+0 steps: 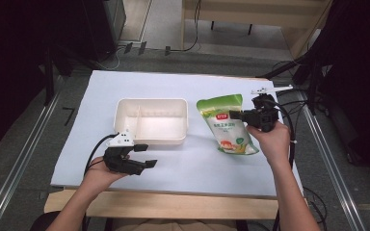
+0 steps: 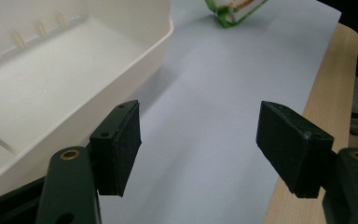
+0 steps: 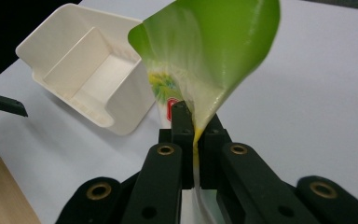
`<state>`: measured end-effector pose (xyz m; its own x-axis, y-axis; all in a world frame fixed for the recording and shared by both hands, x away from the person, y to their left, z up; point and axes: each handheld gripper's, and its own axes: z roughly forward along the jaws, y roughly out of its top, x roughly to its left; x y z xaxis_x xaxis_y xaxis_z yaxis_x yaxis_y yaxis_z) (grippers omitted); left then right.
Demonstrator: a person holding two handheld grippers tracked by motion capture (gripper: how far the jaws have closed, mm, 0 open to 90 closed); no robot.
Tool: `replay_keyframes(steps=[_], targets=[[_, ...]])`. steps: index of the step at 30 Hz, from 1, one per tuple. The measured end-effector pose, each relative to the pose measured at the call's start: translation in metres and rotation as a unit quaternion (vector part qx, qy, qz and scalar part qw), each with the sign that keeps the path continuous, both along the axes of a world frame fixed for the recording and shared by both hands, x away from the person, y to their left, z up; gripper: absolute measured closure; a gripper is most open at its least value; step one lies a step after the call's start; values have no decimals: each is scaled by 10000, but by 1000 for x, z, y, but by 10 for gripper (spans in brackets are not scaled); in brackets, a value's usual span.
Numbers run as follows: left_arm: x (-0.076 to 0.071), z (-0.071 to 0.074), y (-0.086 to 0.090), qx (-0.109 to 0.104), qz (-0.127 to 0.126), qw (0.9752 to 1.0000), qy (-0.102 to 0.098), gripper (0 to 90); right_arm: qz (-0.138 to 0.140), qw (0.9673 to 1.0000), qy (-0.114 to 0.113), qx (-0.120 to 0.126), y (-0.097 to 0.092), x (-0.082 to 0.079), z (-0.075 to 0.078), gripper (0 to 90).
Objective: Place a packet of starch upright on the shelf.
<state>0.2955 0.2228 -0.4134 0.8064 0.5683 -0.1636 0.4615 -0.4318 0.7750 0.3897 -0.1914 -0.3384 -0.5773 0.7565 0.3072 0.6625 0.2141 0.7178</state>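
A green and white pouch (image 1: 225, 124) hangs tilted over the right part of the white table sheet, and my right gripper (image 1: 236, 115) is shut on its right edge. In the right gripper view the pouch (image 3: 205, 56) rises from between the closed jaws, its green top bent over. A cream tray (image 1: 151, 120) with a divider stands left of the pouch. My left gripper (image 1: 147, 155) rests low at the front left, just before the tray's near wall, open with nothing between its pads (image 2: 121, 144).
The white sheet (image 1: 183, 163) covers the table; a wooden edge (image 1: 164, 204) runs along the front. A bare stretch of sheet lies between the tray and the front edge. Dark stands and cables flank the table on both sides.
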Motion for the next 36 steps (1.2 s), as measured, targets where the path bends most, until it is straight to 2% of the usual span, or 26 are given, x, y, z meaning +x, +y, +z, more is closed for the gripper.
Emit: replay_keyframes(steps=[8, 16, 21, 26, 36], targets=[[1, -1, 0, -34, -28, 10000, 32, 313, -137, 9998, -150, 50, -3, 0, 9, 900], [1, -1, 0, -39, 2, 10000, 43, 312, -26, 9997, -224, -57, 14, 6, 17, 900], [1, -1, 0, -23, -5, 10000, 42, 313, 29, 9995, -277, -158, 25, 13, 29, 900], [0, -1, -1, -57, 11, 10000, 34, 313, 73, 9995, -304, -102, 34, 21, 44, 900], [0, -1, 0, -83, 39, 10000, -18, 313, 209, 9989, -386, -144, 55, 33, 71, 900]])
